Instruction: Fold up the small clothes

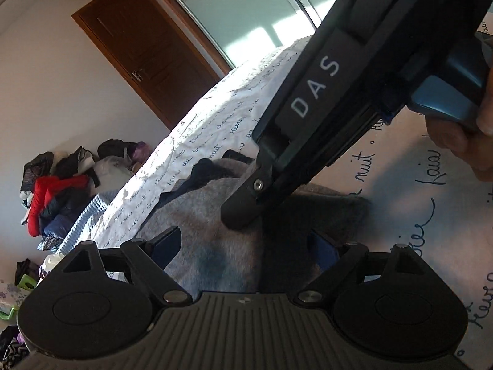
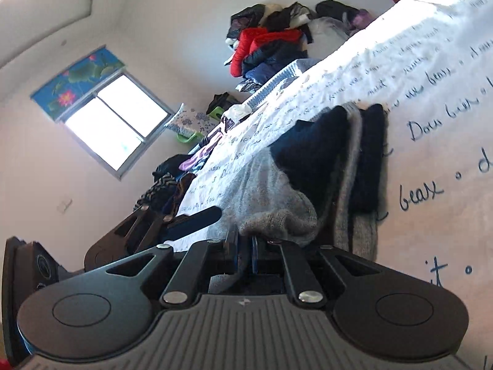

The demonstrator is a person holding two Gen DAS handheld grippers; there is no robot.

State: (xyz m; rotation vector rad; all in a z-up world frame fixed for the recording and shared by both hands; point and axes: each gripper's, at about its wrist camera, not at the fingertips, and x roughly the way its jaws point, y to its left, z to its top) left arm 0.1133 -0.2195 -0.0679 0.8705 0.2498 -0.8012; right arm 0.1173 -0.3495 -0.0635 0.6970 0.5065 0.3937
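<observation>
The grey garment (image 2: 271, 191) lies half folded on the bed (image 2: 431, 185); the right tool (image 2: 245, 243) pinches its edge, the left tool (image 1: 246, 243) stands wide; final folds remain.

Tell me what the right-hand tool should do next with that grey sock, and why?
Probably lift and carry the pinched edge over toward the dark toe end. The right gripper has its jaws shut on the grey sock, which lies flat on the bedsheet; the left gripper is open above it, free to steady it.
</observation>
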